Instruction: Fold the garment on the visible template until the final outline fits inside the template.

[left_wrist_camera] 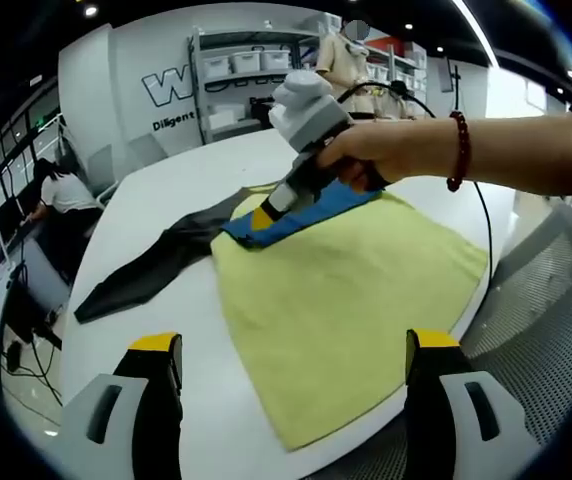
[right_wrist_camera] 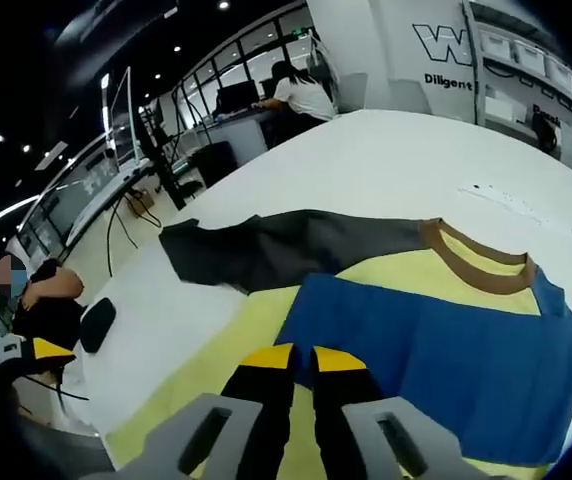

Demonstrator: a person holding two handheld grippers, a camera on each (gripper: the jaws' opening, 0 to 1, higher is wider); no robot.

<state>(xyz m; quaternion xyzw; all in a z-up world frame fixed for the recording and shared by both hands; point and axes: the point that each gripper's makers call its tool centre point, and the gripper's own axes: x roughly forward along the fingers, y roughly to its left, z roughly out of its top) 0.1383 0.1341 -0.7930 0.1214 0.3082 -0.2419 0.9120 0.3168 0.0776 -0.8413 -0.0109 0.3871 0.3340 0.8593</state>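
Close to the camera in the left gripper view, the left gripper hangs over the near edge of the white table with its two yellow-tipped jaws wide apart and nothing between them. Just past it lies the garment, a shirt with a pale yellow body, spread mostly flat on the table, and its near corner reaches the table edge. Farther on, the right gripper, held by a person's hand with a red bead bracelet, is down on a blue part of the shirt. In the right gripper view its jaws look pressed together right at the edge of the blue panel — it seems to be pinching the cloth there, though the pinch itself is hard to see. Beyond the blue lies the brown collar, and a dark grey sleeve sticks out long and flat to the side across the table. I cannot make out a template outline under the shirt. So the folding looks only just begun — the blue part may be one fold in hand, but the grey sleeve and the long yellow body are not tucked in yet. Far back there are shelves and a person at a desk.
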